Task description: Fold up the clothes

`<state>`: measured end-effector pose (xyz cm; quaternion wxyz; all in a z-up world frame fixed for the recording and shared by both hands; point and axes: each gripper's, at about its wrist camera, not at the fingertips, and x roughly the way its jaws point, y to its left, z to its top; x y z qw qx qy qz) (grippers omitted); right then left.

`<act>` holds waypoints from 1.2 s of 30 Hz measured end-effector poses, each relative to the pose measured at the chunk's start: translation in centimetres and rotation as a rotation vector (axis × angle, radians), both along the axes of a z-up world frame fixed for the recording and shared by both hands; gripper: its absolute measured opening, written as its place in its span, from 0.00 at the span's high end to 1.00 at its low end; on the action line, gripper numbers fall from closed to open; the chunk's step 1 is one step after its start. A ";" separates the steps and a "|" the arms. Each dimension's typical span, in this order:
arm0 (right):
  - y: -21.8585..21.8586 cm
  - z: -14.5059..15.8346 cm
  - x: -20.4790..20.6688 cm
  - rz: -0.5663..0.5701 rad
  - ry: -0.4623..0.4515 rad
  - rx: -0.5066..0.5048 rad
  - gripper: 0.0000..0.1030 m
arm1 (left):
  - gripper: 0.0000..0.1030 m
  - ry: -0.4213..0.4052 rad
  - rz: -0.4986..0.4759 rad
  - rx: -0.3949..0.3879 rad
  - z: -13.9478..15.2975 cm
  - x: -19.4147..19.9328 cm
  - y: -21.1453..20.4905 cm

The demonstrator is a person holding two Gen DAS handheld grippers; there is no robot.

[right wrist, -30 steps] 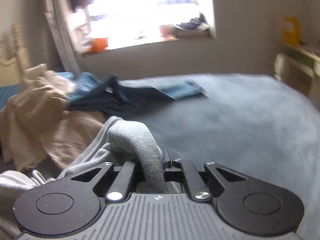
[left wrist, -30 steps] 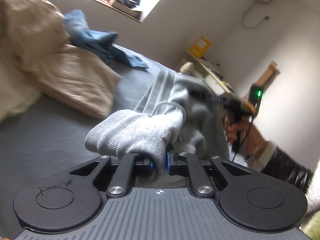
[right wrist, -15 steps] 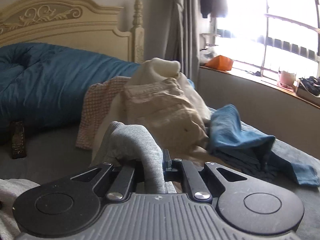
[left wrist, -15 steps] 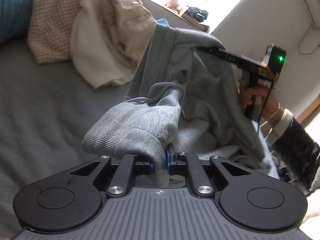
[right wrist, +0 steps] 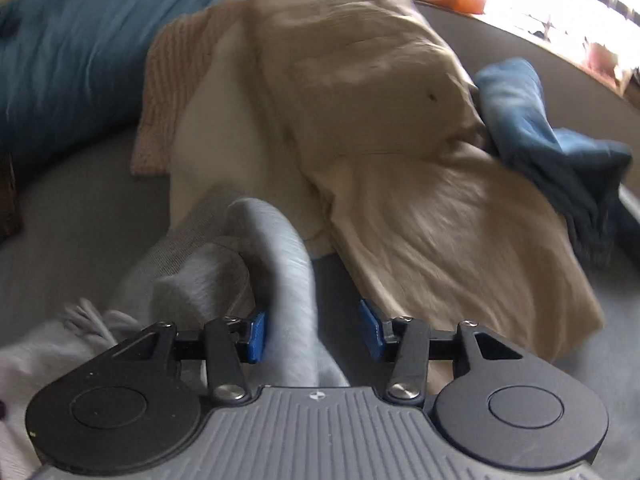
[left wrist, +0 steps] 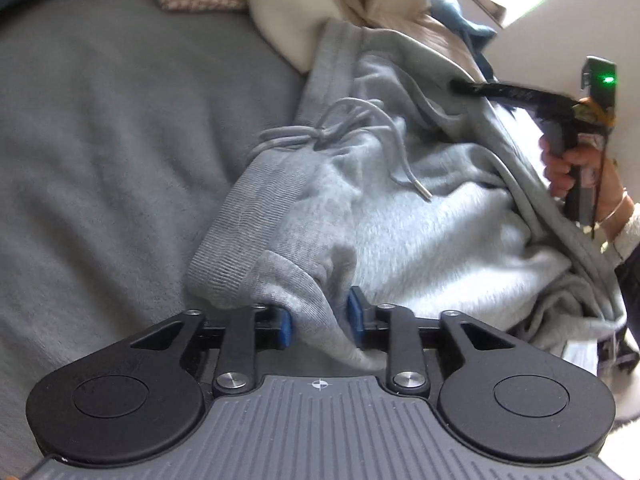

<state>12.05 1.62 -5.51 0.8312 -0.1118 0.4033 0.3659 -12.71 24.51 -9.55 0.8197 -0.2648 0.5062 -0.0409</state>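
Grey sweatpants (left wrist: 400, 216) with a ribbed waistband and drawstring lie crumpled on the grey bed (left wrist: 100, 140). My left gripper (left wrist: 320, 320) stands open, its blue pads apart, with a fold of the waistband lying loosely between them. My right gripper (right wrist: 314, 330) is open too, with another grey fold of the sweatpants (right wrist: 276, 248) lying between its pads against the left one. The right gripper also shows in the left wrist view (left wrist: 464, 88), held by a hand (left wrist: 568, 164) at the pants' far edge.
A pile of clothes sits beyond the pants: beige trousers (right wrist: 380, 120), a cream garment (right wrist: 216, 128), a pink checked cloth (right wrist: 172, 80) and blue jeans (right wrist: 552, 136). A blue duvet (right wrist: 72, 60) lies at the bed's head. A bright window sill (right wrist: 540, 20) runs along the right.
Both grippers have come down to the bed with the sweatpants, and their jaws have opened. The pants went from hanging in the air to lying on the bed.
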 end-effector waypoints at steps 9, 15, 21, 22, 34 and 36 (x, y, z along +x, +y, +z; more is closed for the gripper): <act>-20.5 3.9 -0.2 -0.396 0.180 0.440 0.28 | 0.52 -0.014 -0.037 0.074 4.5 -2.0 2.4; -29.9 0.9 -6.4 -0.578 0.302 0.507 0.27 | 0.49 -0.159 -0.058 0.127 7.3 0.4 1.8; -30.4 -1.3 -13.5 -0.514 0.410 0.479 0.27 | 0.49 -0.255 -0.391 0.114 6.5 6.5 -6.7; -30.1 -1.1 -14.2 -0.501 0.407 0.476 0.27 | 0.49 -0.281 -0.458 0.114 6.3 6.9 -8.5; -26.7 2.5 -19.7 -0.387 0.359 0.388 0.29 | 0.56 -0.359 -0.793 0.295 1.6 8.9 -21.6; -26.3 1.2 -20.1 -0.426 0.388 0.343 0.39 | 0.64 -0.356 -0.765 0.290 1.4 9.2 -21.5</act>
